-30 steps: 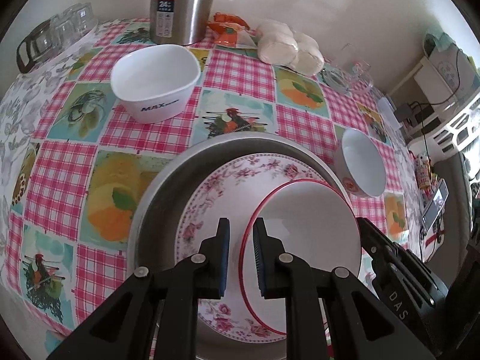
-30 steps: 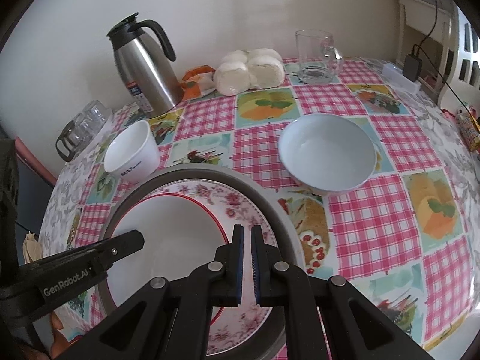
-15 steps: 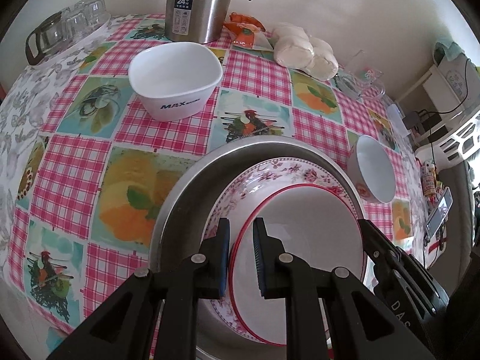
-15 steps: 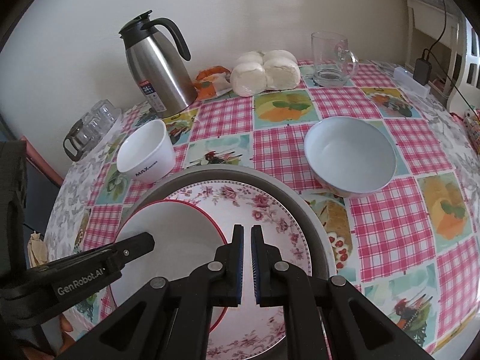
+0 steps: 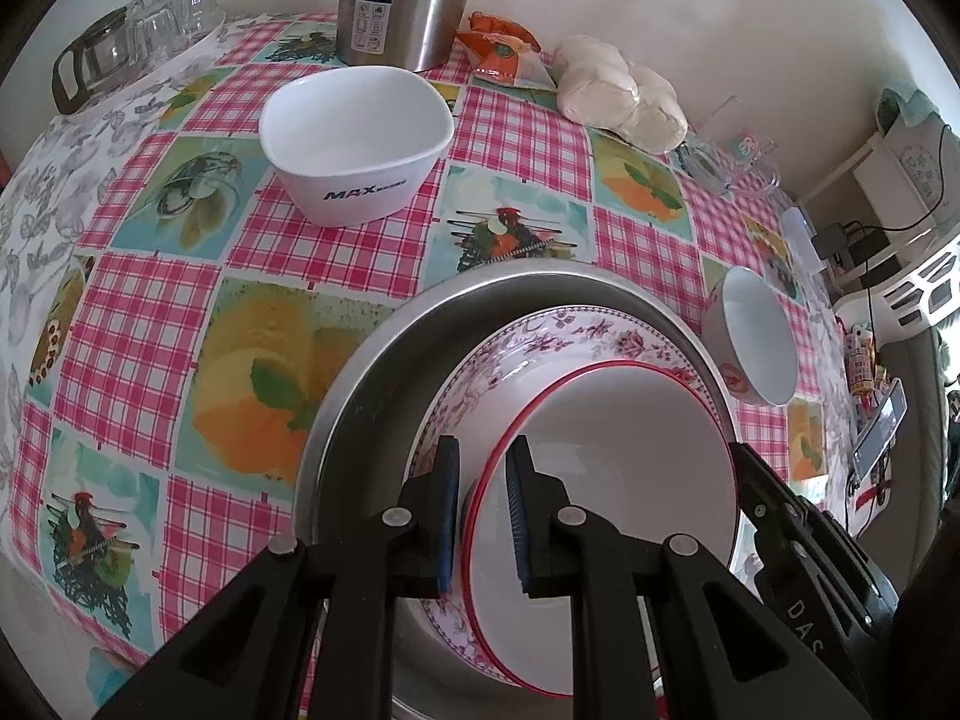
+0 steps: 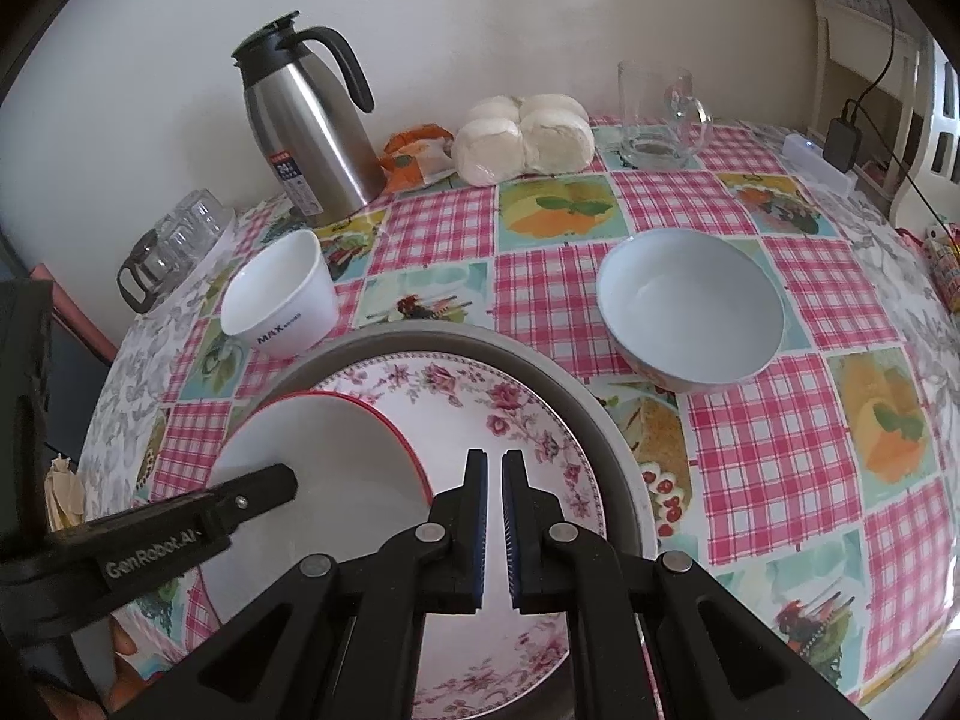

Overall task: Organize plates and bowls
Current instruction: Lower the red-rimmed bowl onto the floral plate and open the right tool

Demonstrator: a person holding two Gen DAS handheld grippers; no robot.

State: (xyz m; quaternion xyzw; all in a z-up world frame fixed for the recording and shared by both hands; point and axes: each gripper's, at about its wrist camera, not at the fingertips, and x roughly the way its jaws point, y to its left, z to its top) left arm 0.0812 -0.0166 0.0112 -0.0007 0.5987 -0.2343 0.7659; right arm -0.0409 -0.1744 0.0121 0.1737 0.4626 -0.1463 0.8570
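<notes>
Gripping the red-rimmed plate [image 5: 606, 450] by its near-left edge, your left gripper [image 5: 483, 516] has the rim pinched between its pads, tilted over the floral plate [image 6: 480, 414] inside the metal tray [image 5: 360, 372]. Your right gripper [image 6: 492, 525] is clenched on the floral plate's near rim, as far as the view shows. Both white bowls lie beyond the tray: the square bowl [image 5: 357, 141] nearer your left hand, the round bowl [image 6: 690, 306] nearer your right.

Steel jug [image 6: 312, 132], buns [image 6: 522, 132] (wrapped), mug [image 6: 660, 114]
</notes>
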